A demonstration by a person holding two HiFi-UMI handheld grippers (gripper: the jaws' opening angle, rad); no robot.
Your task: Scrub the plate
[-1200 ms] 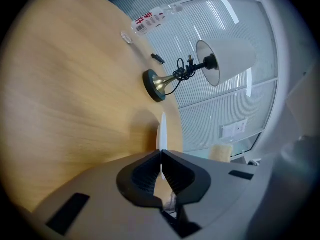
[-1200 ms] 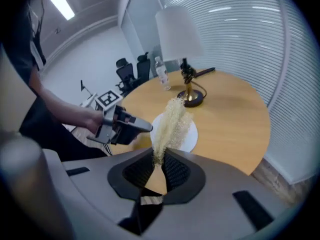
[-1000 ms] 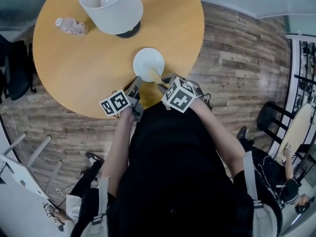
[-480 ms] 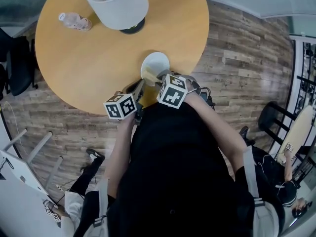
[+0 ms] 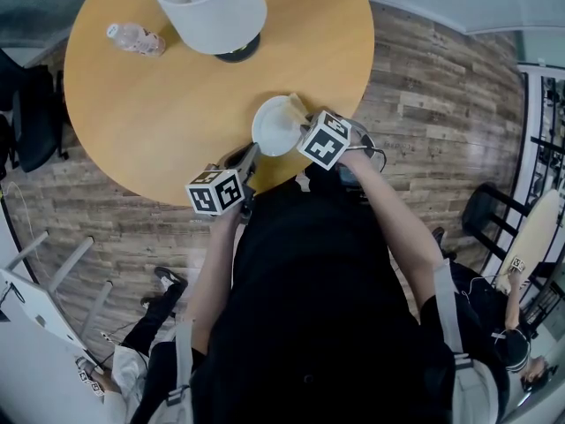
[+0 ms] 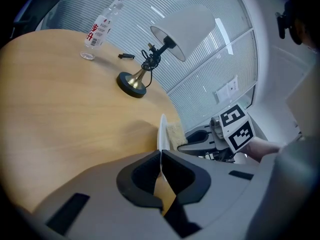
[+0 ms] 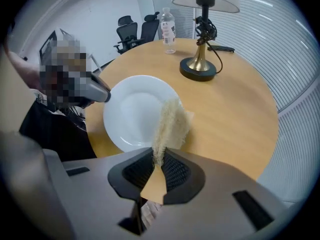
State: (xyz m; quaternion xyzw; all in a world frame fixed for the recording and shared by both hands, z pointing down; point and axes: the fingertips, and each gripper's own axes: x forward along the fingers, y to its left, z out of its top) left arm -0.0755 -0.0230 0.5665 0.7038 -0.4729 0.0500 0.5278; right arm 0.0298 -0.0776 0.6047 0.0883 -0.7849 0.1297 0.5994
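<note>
A white plate (image 5: 275,127) is held tilted above the round wooden table (image 5: 159,104), near its front edge. My left gripper (image 6: 160,160) is shut on the plate's rim (image 6: 162,134), seen edge-on in the left gripper view. My right gripper (image 7: 156,160) is shut on a pale yellow scouring pad (image 7: 171,124) that lies against the plate's face (image 7: 132,111) at its right side. In the head view the right gripper (image 5: 309,131) sits just right of the plate and the pad (image 5: 297,106) pokes out above it.
A lamp with a white shade (image 5: 210,9) and brass base (image 7: 198,68) stands at the table's far side. A plastic water bottle (image 5: 134,39) lies left of it. A small dark object (image 6: 126,56) rests near the lamp cable. Office chairs (image 7: 135,31) stand beyond the table.
The plate has been lifted and tilted toward the table's right front. My right gripper with the pad has swung from the plate's near rim up to its right side.
</note>
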